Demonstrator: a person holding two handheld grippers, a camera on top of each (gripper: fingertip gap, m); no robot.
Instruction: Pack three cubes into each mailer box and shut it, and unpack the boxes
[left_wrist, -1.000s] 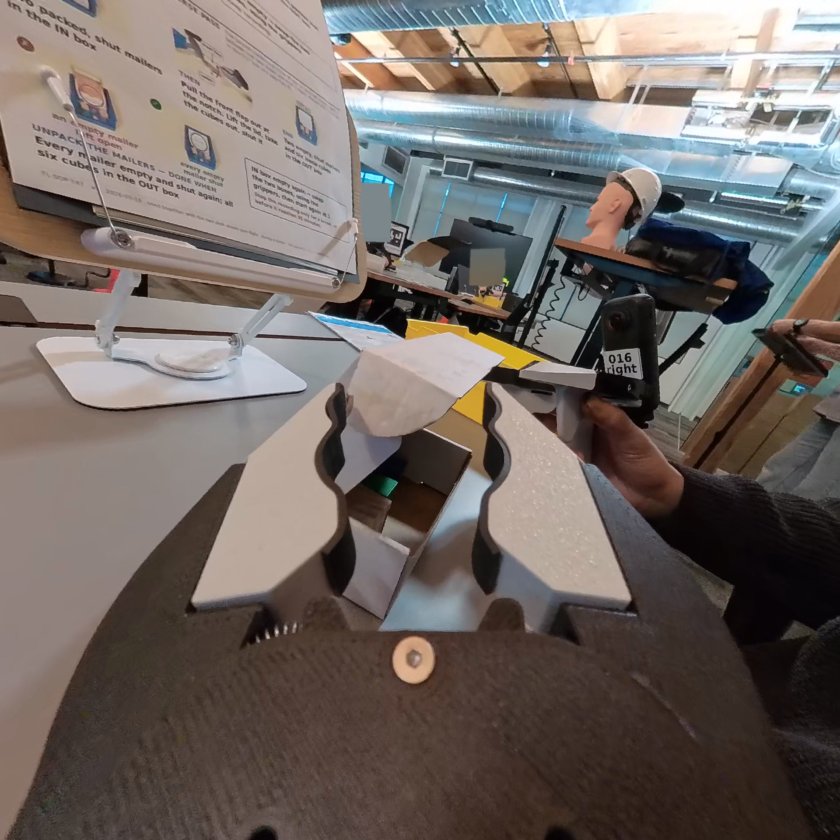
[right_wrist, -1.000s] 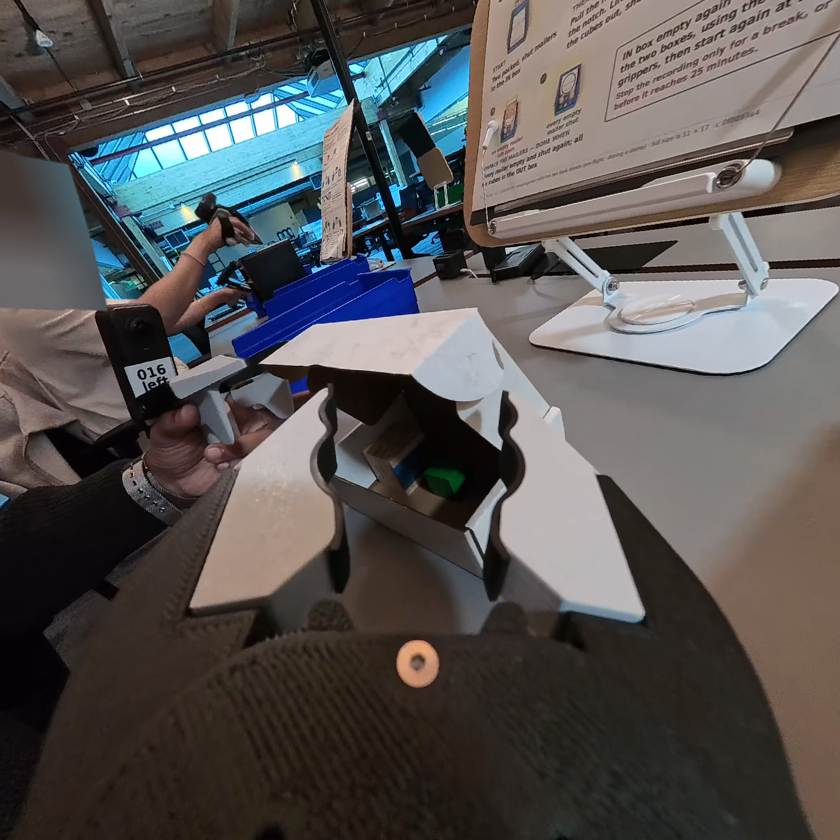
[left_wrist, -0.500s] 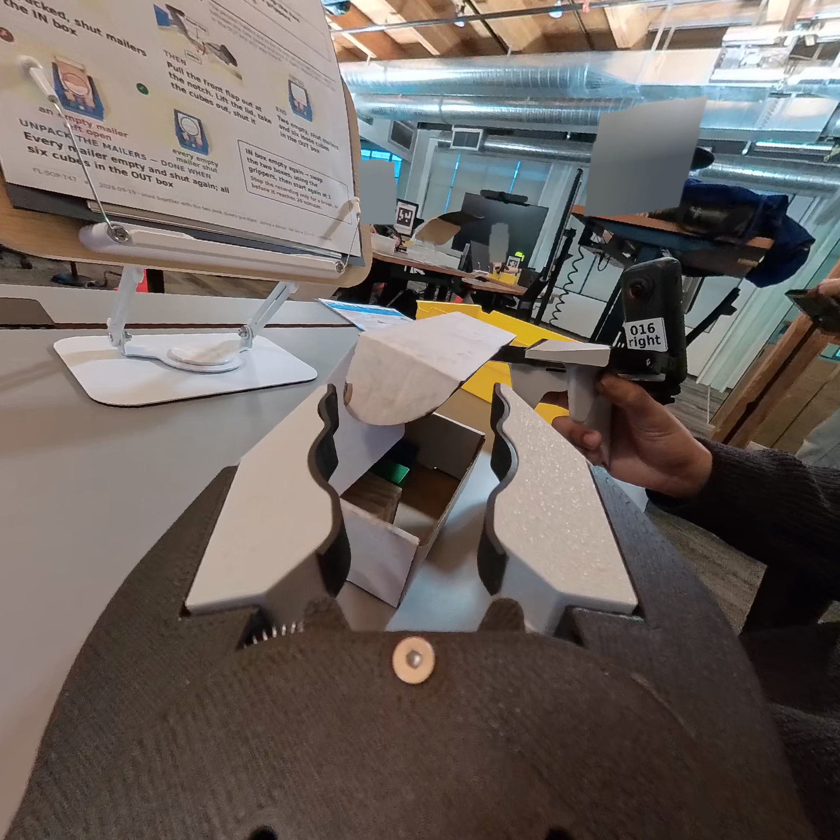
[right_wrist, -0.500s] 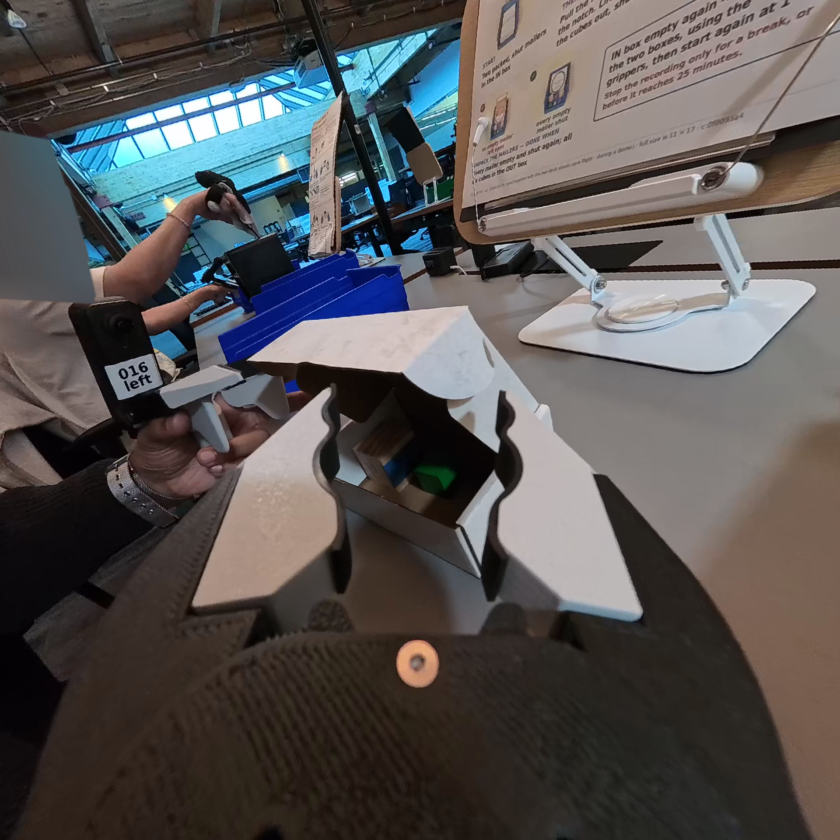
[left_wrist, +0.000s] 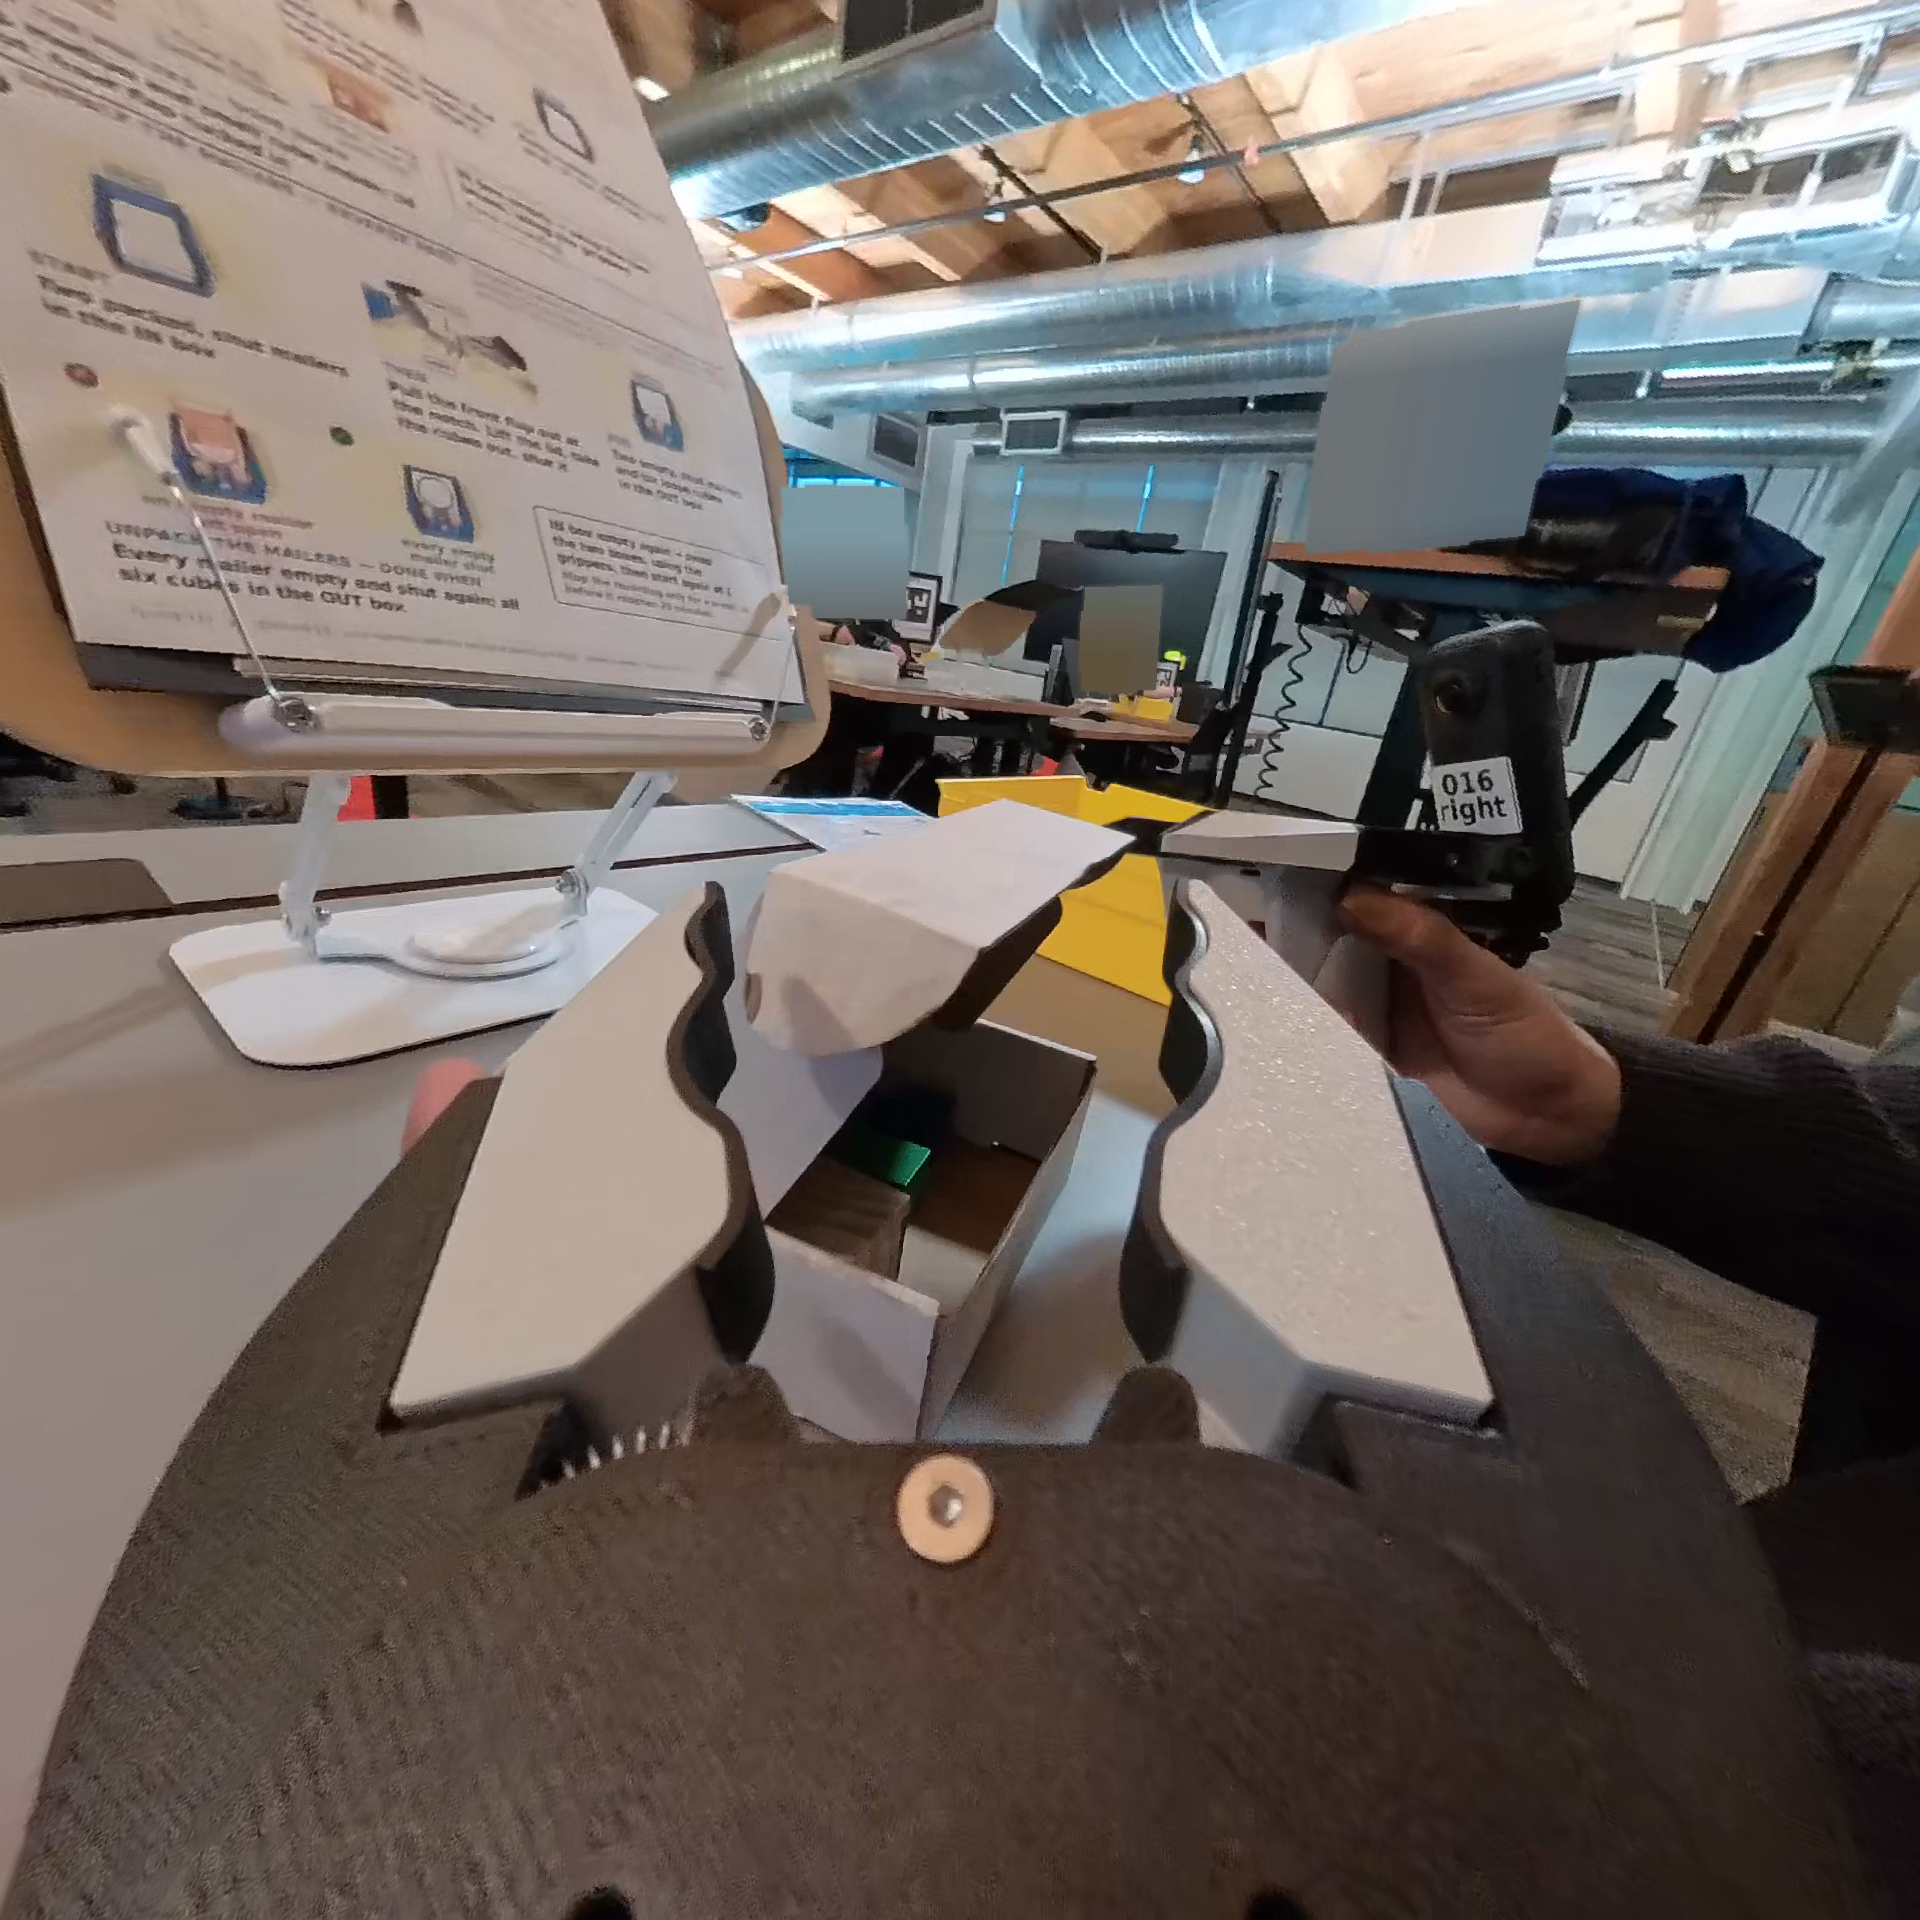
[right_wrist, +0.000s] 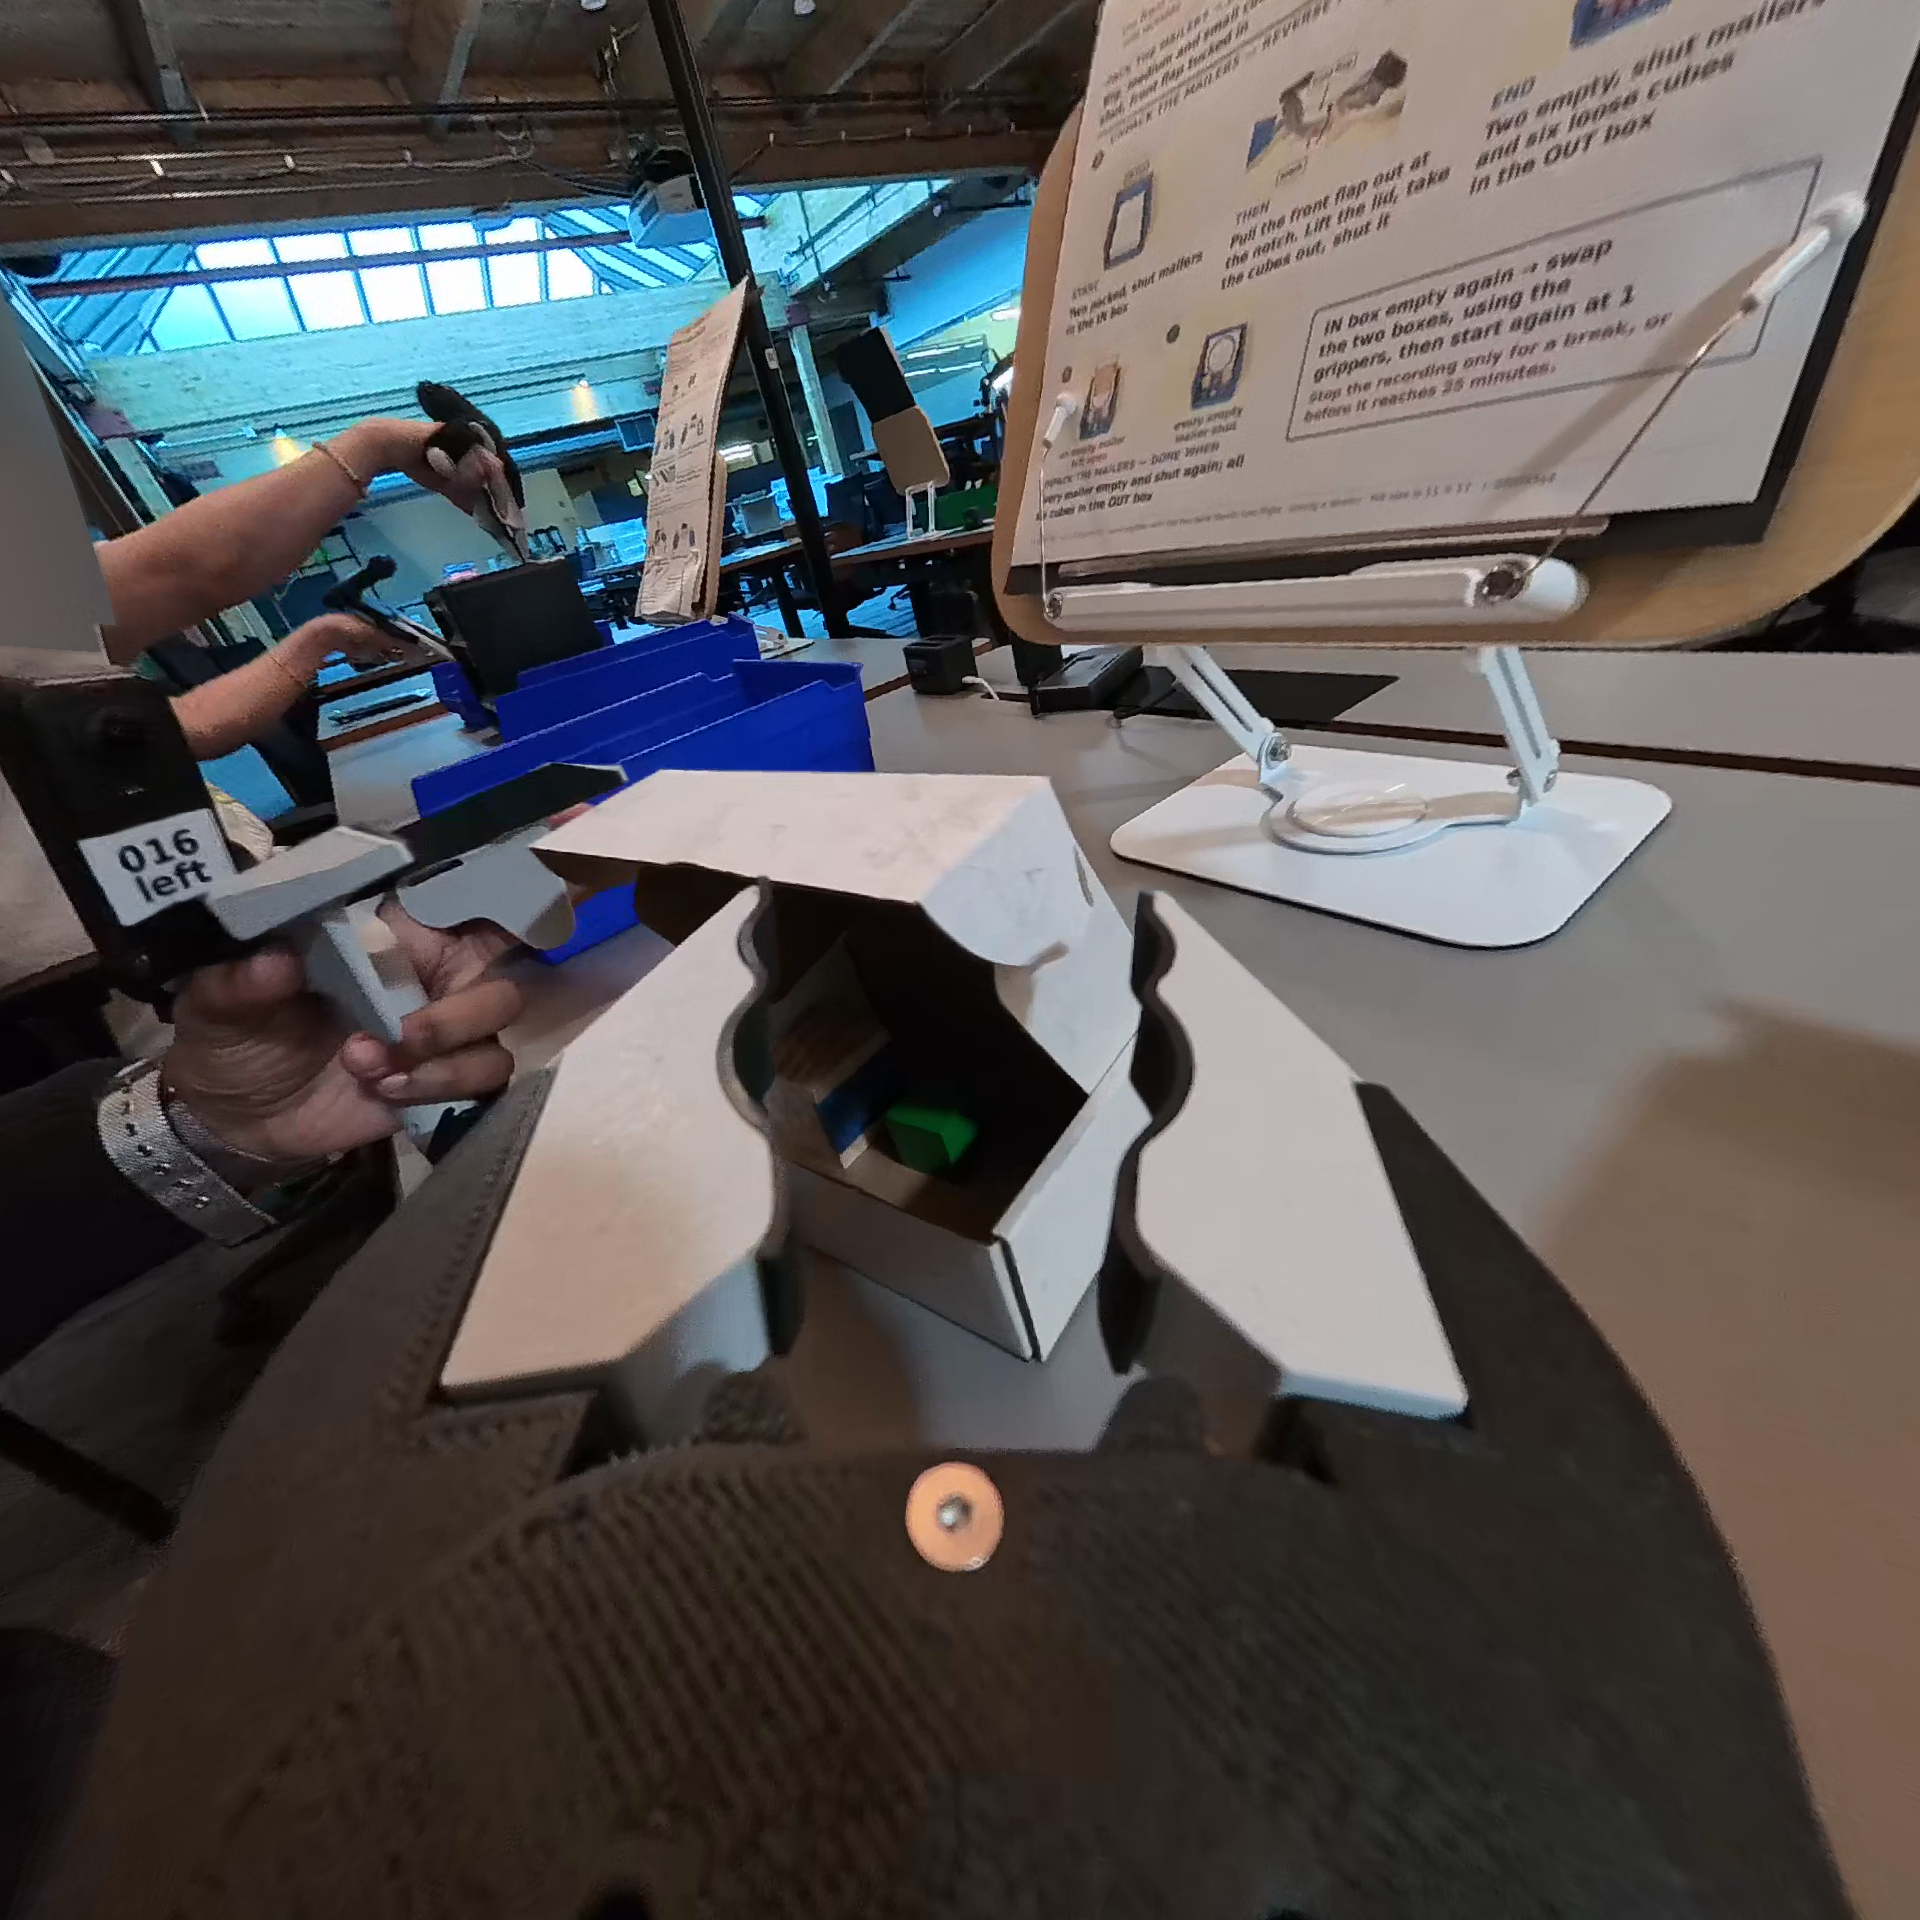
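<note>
Reading from the left of the mailer box (left_wrist: 966, 1288): a white document stand (left_wrist: 416, 966) sits on the grey table (left_wrist: 156, 1195) behind and to the left of the box, well clear of it.

The left gripper (left_wrist: 945, 914) is released, with its jaws spread wide on either side of the box's near corner and nothing clamped between them.

The box stands on the table with its lid (left_wrist: 914, 914) half raised and hanging over the opening. Inside it are 3 cubes, a wooden cube (left_wrist: 831, 1210), a green cube (left_wrist: 883, 1158) and a blue cube (right_wrist: 847, 1117). The wooden one looks tilted against a wall.

A yellow bin (left_wrist: 1101, 935) lies beyond the box. To the right of the box, the right gripper (right_wrist: 951, 914) is also released, with its jaws flanking the box. Seen from the left wrist view, its tips meet the lid's far edge, but I cannot tell whether they bear on it.

My judgement of the risks:
- **Sliding box:** neither gripper holds the base, so a push on the lid could skate the light box across the smooth table.
- **Slipping lid:** the lid is only nudged and not pinched, so it could slip off a fingertip and flop or spring back.
- **Blocked flap:** if the lid is being shut, the leaning wooden cube could block the front flap so that it buckles instead of tucking in.
- **Bent wall:** a wide jaw coming in low could catch the box wall and bend it.
</note>
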